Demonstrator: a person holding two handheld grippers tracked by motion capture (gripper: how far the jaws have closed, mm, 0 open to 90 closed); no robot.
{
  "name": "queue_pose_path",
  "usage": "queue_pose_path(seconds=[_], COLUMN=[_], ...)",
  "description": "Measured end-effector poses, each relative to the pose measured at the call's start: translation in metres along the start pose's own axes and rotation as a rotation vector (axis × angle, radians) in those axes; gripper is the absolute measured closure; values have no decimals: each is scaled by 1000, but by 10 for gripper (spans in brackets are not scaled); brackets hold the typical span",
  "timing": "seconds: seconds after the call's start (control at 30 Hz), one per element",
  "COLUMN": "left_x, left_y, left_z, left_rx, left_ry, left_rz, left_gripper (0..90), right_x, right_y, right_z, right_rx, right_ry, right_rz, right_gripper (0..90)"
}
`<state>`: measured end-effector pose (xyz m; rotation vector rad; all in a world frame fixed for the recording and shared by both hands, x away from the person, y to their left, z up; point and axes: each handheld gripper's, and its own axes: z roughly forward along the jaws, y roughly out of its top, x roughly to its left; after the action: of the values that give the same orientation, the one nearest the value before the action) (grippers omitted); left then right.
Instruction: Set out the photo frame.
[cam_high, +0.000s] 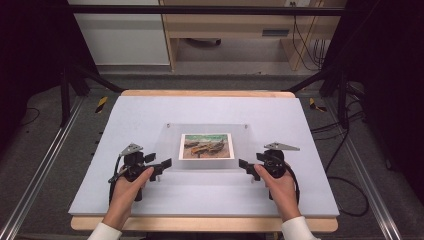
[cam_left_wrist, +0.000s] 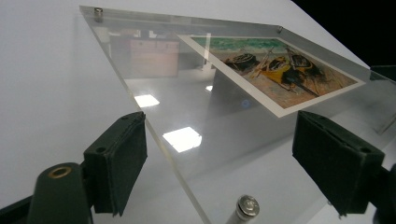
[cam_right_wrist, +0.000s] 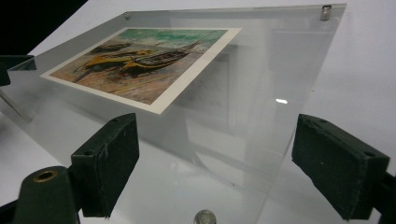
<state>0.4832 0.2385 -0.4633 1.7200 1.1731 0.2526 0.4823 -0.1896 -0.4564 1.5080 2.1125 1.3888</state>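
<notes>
Acrylic frame (cam_high: 207, 146) — near edge barely discernible.

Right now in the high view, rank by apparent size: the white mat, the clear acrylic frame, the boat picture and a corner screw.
1. White mat
2. Clear acrylic frame
3. Boat picture
4. Corner screw, a mere speck

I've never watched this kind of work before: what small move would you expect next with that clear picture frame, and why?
Probably both grippers close on the clear frame. The left gripper and right gripper sit at its two near corners with jaws open, each straddling a corner edge, pads not yet pressing. The frame, holding a boat picture, lies on the white mat.
</notes>
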Motion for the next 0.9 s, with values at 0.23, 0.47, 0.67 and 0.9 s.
queue_pose_path(seconds=[0.23,0.47,0.67,0.9], left_x=[5,5,6,8], left_y=[-3,-4,-4,-3], left_z=[-2,-1,0,1], left_rx=[3,12,11,10], left_ry=[-38,-66,-82,-80], left_rz=[-44,-55,-65,-62], left_gripper=[174,177,180,197], right_x=[-2,-5,-4,-5], right_y=[-3,-5,-6,-5], right_z=[-2,-2,0,2], right_rx=[7,16,29,32], right_ry=[25,60,87,94], right_rz=[48,95,122,123], right_gripper=[148,145,145,158])
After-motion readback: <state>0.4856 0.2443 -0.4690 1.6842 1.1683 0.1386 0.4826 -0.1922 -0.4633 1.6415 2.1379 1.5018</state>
